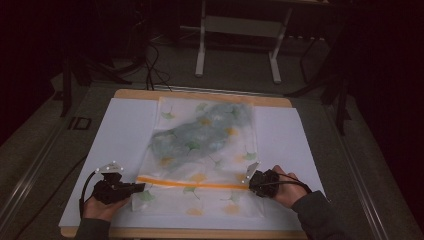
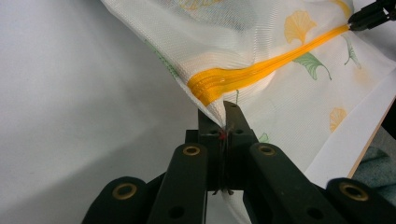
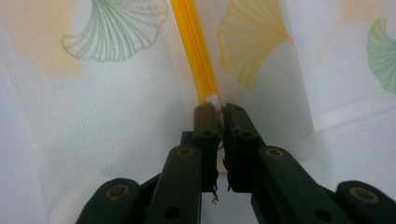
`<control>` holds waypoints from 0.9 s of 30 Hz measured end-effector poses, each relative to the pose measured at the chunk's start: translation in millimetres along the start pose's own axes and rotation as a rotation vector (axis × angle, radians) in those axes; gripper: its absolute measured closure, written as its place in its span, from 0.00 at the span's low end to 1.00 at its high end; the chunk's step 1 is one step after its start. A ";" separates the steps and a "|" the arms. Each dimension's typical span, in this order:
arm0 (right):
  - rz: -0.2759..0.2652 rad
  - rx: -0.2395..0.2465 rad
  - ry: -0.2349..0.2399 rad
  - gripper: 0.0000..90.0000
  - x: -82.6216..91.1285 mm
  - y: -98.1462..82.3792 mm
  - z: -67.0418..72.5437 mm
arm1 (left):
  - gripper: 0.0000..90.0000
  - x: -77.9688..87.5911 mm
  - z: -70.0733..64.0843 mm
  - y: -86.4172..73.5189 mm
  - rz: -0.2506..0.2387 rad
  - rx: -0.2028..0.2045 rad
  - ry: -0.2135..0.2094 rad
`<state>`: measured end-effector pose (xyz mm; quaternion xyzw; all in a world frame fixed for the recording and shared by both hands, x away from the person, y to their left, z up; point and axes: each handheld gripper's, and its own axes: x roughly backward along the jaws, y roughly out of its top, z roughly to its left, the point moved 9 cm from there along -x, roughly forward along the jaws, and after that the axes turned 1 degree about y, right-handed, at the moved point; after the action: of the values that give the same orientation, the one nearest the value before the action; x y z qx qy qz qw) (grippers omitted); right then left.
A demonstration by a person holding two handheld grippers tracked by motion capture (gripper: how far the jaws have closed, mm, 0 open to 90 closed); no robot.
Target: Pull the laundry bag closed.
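A white mesh bag printed with ginkgo leaves lies flat on the white sheet, with a blue-green cloth showing through its far half. An orange zipper crosses its near part. My left gripper is shut on the bag's left edge, just below the zipper's end, and the fabric is bunched between its jaws. My right gripper is shut on the small white zipper pull at the zipper's right end. It also appears far off in the left gripper view.
The white sheet covers a wooden table whose front edge runs close to my hands. Beyond the table stand a white frame's legs and dark stands, with cables on the floor.
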<state>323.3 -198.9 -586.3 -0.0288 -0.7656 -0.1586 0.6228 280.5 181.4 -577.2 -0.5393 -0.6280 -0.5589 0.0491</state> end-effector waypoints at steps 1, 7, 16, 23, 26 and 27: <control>-0.002 -0.010 0.004 0.94 0.0 -1.4 0.3 | 0.98 0.0 0.0 0.0 0.000 0.000 0.000; -0.027 -0.039 0.015 0.94 2.6 -9.2 -1.4 | 0.98 -0.1 0.0 -0.7 0.002 0.001 -0.003; -0.091 -0.089 0.032 0.94 1.7 -13.7 -2.1 | 0.98 -0.5 -1.7 -2.5 0.009 0.002 -0.007; -0.192 -0.145 0.057 0.92 1.6 -18.8 -1.0 | 0.94 -2.1 -2.2 -5.9 0.019 0.004 -0.023; -0.225 -0.167 0.067 0.87 1.5 -20.6 -0.6 | 0.89 2.4 -0.5 -6.1 0.002 0.008 -0.027; -0.240 -0.176 0.073 0.86 1.5 -20.8 -0.1 | 0.86 4.1 0.6 -6.0 -0.007 0.014 -0.023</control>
<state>318.0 -218.9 -589.2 0.0143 -0.7236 -0.2992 0.6218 274.7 185.7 -578.6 -0.5433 -0.6342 -0.5484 0.0435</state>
